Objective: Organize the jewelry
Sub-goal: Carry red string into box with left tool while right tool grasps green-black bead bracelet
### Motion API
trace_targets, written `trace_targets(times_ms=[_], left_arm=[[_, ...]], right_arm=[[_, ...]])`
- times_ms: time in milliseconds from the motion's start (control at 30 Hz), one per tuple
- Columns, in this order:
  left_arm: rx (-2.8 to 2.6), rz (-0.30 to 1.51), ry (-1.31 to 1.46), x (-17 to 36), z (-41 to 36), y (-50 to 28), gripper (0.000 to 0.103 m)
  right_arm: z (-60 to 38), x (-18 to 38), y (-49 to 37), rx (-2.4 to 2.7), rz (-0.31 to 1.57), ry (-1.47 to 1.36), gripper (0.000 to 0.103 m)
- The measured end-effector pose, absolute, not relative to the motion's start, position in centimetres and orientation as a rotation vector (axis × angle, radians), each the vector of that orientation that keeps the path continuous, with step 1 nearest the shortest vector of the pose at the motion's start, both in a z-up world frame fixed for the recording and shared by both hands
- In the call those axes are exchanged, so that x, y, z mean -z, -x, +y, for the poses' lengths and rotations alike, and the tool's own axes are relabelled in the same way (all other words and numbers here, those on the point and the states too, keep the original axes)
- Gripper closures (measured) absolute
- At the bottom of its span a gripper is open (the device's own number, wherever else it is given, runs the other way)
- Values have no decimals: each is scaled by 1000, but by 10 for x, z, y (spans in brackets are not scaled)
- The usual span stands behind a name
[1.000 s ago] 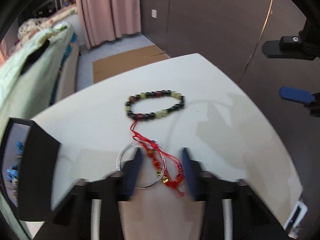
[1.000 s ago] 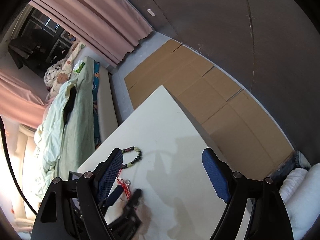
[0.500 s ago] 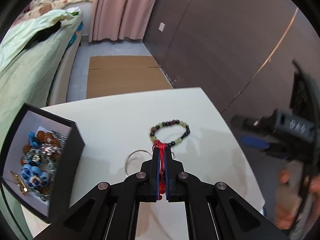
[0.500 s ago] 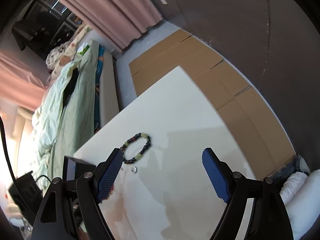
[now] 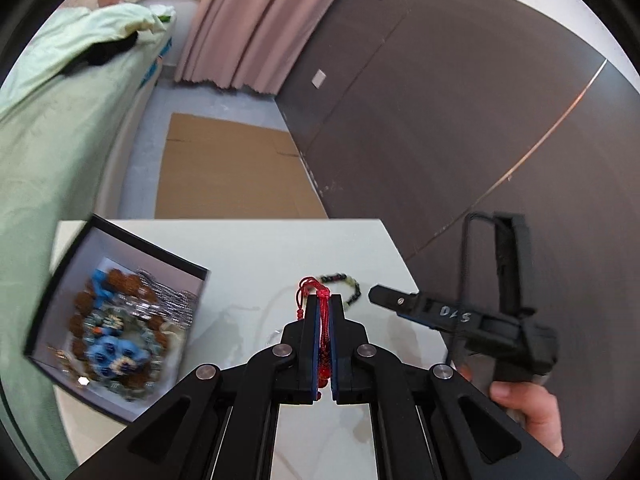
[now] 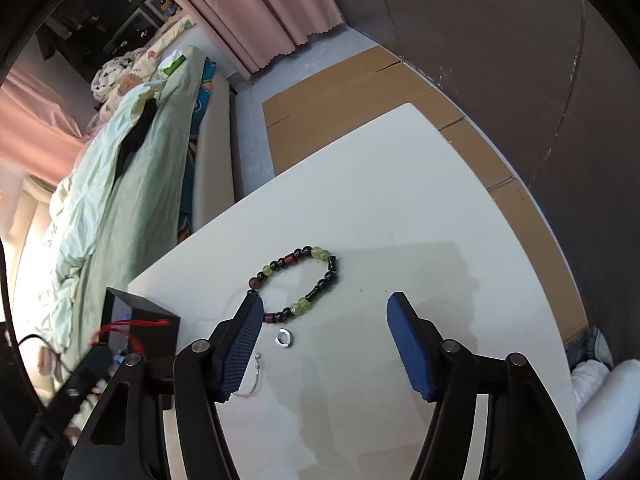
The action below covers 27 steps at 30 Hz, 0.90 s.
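Note:
My left gripper (image 5: 324, 300) is shut on a red cord bracelet (image 5: 310, 287), held up off the white table (image 5: 248, 256); its loops stick out past the fingertips. The same red cord bracelet (image 6: 120, 326) shows at the left edge of the right wrist view. A black jewelry box (image 5: 120, 312) full of beads and blue flowers lies to the left. My right gripper (image 6: 322, 314) hangs over a green, black and brown bead bracelet (image 6: 298, 280); its jaws are closing with nothing between them. A small silver ring (image 6: 285, 338) and a thin silver bangle (image 6: 254, 378) lie on the table near its left finger.
A bed with a pale green cover (image 6: 120, 184) runs along the left of the table. Flat cardboard (image 5: 224, 172) lies on the floor beyond the table, before a dark wall (image 5: 460, 100) and pink curtains (image 5: 244, 24). A hand (image 5: 528, 412) holds the right gripper.
My left gripper shut on the red cord bracelet and lifted it off the table toward the box side. The right gripper came down over the bead bracelet and its jaws narrowed.

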State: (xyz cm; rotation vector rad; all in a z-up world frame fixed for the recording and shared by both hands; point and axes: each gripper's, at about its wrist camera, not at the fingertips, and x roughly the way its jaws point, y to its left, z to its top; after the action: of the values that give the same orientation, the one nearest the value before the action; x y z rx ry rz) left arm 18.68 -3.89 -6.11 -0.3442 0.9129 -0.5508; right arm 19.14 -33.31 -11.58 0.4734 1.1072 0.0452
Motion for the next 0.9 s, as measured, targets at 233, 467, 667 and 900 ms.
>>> trace_targets(times_ms=[233, 467, 667, 900], left_arm=[[461, 867, 367, 51, -6, -187, 100], [398, 847, 369, 49, 19, -189, 100], [363, 850, 367, 51, 34, -189, 100], [348, 891, 392, 59, 44, -190, 100]], right_arm=[[-317, 123, -208, 23, 1104, -352, 38], [-303, 129, -218, 109, 1111, -182, 58], [-292, 126, -218, 103, 1113, -86, 94], [-296, 104, -209, 45, 1048, -168, 95]])
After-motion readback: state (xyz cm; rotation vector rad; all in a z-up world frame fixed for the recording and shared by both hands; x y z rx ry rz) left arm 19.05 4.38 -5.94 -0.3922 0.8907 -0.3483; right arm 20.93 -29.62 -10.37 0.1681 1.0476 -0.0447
